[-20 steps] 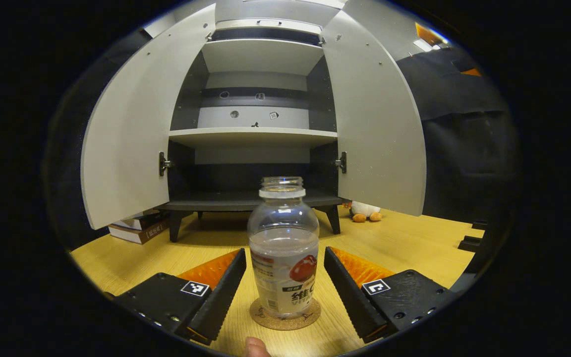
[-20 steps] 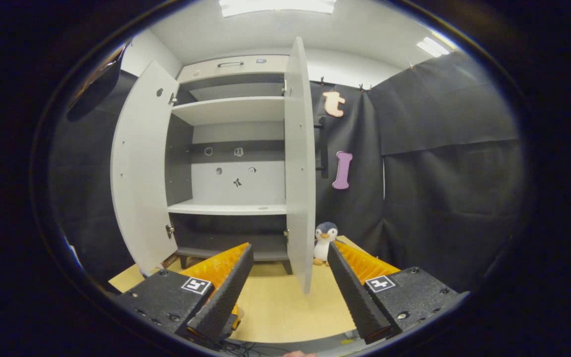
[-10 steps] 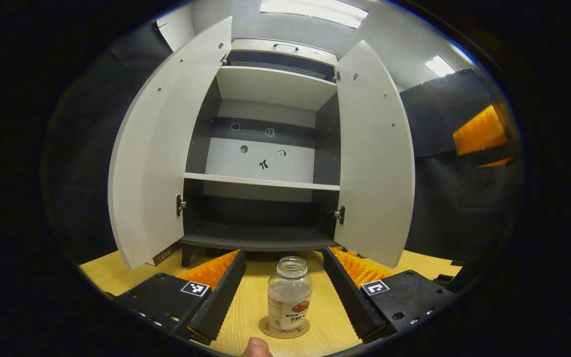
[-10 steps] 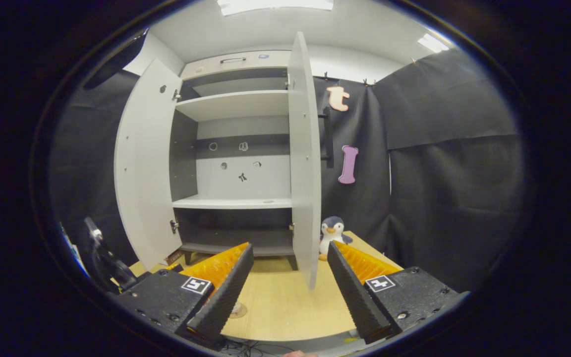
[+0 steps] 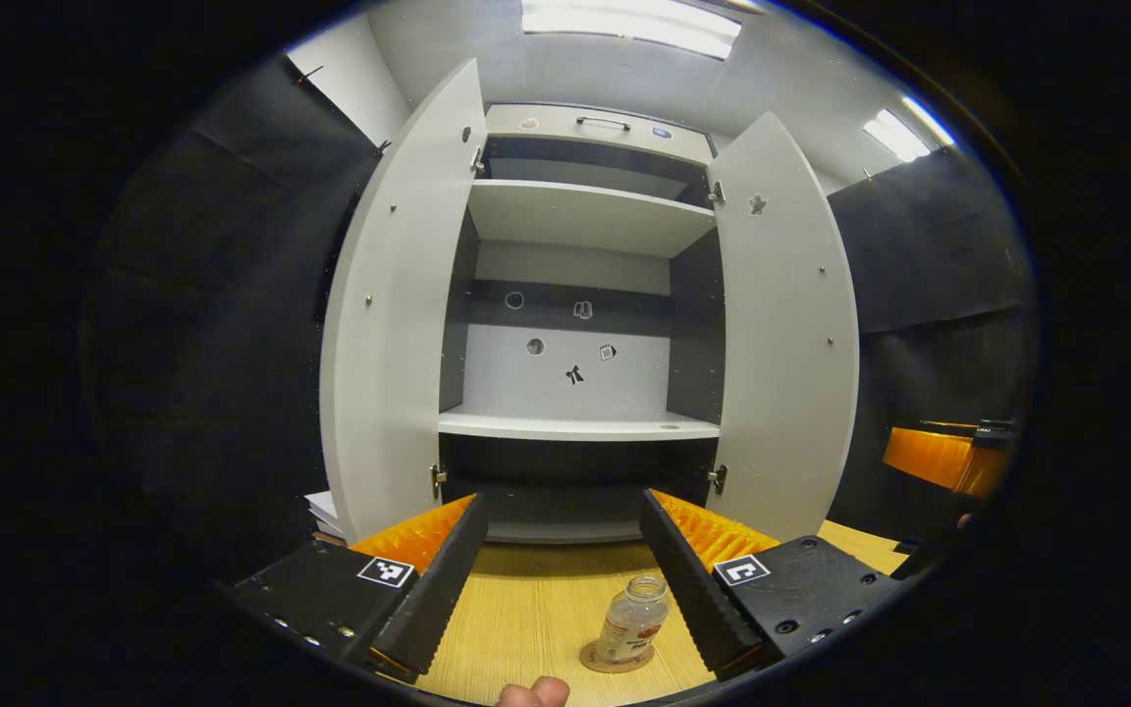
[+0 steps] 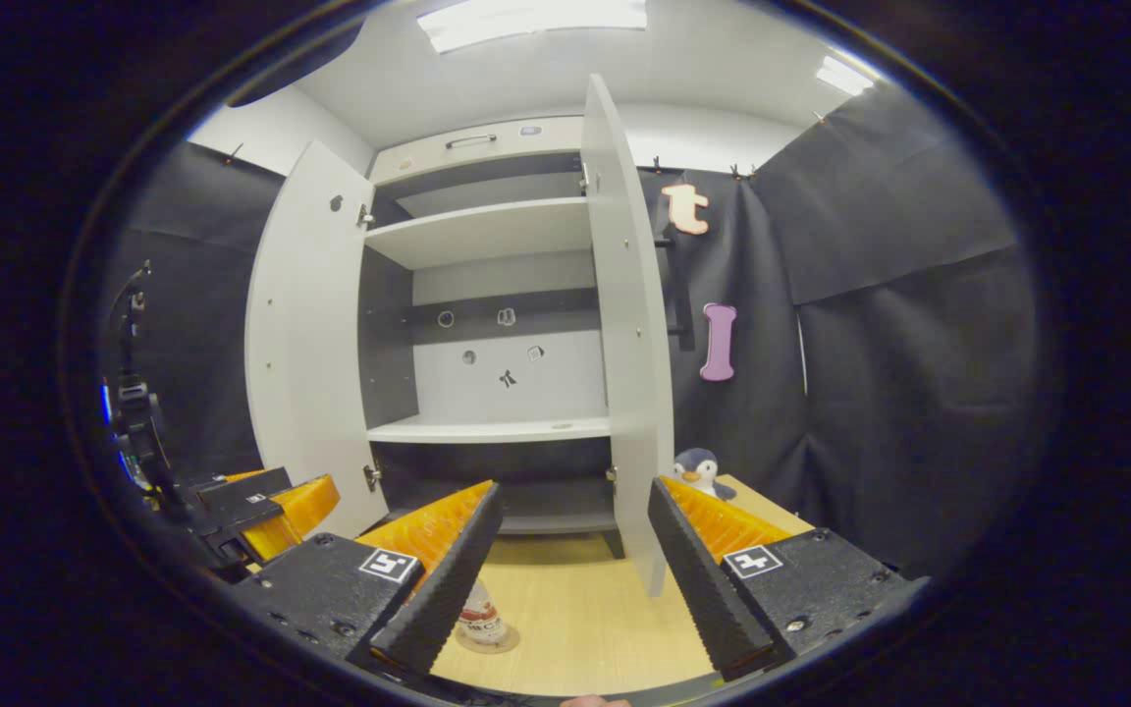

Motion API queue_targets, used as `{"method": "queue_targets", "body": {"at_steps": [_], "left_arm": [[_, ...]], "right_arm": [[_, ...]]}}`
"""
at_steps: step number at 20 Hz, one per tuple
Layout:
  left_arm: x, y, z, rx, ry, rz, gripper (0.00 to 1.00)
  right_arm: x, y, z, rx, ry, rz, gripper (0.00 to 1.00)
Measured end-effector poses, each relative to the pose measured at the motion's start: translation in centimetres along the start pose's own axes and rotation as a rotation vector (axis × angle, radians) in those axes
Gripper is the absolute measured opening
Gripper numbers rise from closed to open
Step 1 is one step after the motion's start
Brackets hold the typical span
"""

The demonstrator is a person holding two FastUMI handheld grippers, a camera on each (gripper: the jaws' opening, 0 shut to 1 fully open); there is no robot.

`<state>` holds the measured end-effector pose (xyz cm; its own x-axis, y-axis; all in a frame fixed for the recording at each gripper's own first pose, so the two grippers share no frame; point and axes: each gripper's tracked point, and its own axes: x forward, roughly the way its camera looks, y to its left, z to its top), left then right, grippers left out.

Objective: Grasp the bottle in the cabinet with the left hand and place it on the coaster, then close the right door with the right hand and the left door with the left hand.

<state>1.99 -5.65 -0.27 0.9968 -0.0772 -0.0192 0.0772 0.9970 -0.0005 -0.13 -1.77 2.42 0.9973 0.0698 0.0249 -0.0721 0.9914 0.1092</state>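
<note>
The clear bottle stands upright on the round cork coaster on the wooden table, low in the left gripper view. My left gripper is open and empty, held back from and above the bottle. The cabinet has both doors swung open: left door, right door. In the right gripper view, my right gripper is open and empty, facing the right door nearly edge-on. There the bottle is partly hidden behind one finger, and the left gripper hangs at the left.
A penguin plush sits on the table by the right door's foot. A stack of books lies left of the cabinet. The cabinet shelves are bare. Black cloth walls close in both sides.
The left gripper has drawn back and up from the bottle, which stays on the coaster. The right gripper has shifted slightly; the left gripper and bottle now appear in its view.
</note>
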Motion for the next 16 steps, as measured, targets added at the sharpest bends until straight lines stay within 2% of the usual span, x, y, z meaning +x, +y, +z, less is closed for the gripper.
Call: {"method": "queue_targets", "body": {"at_steps": [3,6,7,9,11,12,13,14,16], "left_arm": [[-0.3,2.3,0.5,0.052,-0.014,0.083,0.93],[-0.8,2.9,-0.6,0.045,0.02,0.104,0.94],[-1.1,3.0,-0.7,0.036,0.029,0.104,0.94],[-1.3,3.4,-0.7,0.026,0.033,0.102,0.94],[-1.7,3.5,-0.9,0.019,0.037,0.097,0.93],[-1.8,3.6,-0.9,0.019,0.038,0.095,0.94],[-1.9,3.6,-0.9,0.023,0.036,0.094,0.93],[-1.9,3.7,-0.8,0.029,0.032,0.094,0.94],[-2.0,3.8,-0.9,0.04,0.028,0.098,0.94]], "right_arm": [[0.1,0.1,0.2,-0.02,0.0,0.01,0.98],[0.2,0.7,-0.4,0.008,0.006,0.011,0.94],[0.3,0.5,-0.2,0.012,0.007,0.009,0.98],[1.0,-1.0,2.5,0.019,-0.026,-0.005,0.95],[2.4,-4.3,6.0,-0.007,-0.048,-0.048,0.94],[3.3,-6.1,8.2,-0.029,-0.068,-0.071,0.98],[4.3,-8.0,10.3,-0.046,-0.089,-0.101,0.98],[5.1,-9.8,12.2,-0.059,-0.101,-0.131,0.94],[6.9,-12.5,15.7,-0.054,-0.153,-0.168,0.98]]}}
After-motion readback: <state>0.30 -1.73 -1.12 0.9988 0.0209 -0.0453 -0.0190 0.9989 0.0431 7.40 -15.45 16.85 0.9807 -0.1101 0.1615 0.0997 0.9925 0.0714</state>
